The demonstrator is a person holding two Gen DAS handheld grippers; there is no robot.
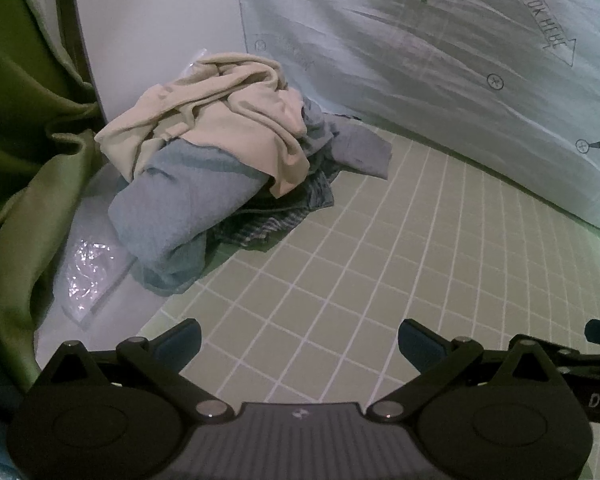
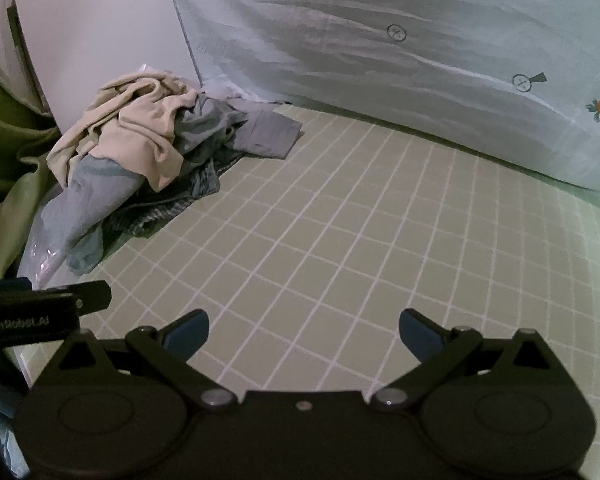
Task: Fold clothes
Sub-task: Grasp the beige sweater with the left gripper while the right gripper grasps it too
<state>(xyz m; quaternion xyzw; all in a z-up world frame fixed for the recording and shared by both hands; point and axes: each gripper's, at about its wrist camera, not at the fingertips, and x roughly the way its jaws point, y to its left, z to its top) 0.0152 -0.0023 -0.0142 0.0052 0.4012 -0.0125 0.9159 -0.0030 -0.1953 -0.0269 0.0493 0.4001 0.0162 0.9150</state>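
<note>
Left hand-held gripper (image 1: pixel 300 338): wide open, holds nothing.
Right hand-held gripper (image 2: pixel 304 330): wide open, holds nothing.
Clothes (image 1: pixel 216 160): crumpled pile at far left corner of mat.
Writing: "LOOK HERE" on sheet (image 1: pixel 460 80); "GenRobot.AI" on left gripper.
Surface: green grid mat (image 2: pixel 340 240).

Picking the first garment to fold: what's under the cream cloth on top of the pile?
Under the crumpled cream cloth lie a light blue garment, a grey-blue one and, lowest, dark checked fabric. Anything deeper in the pile is covered.
</note>
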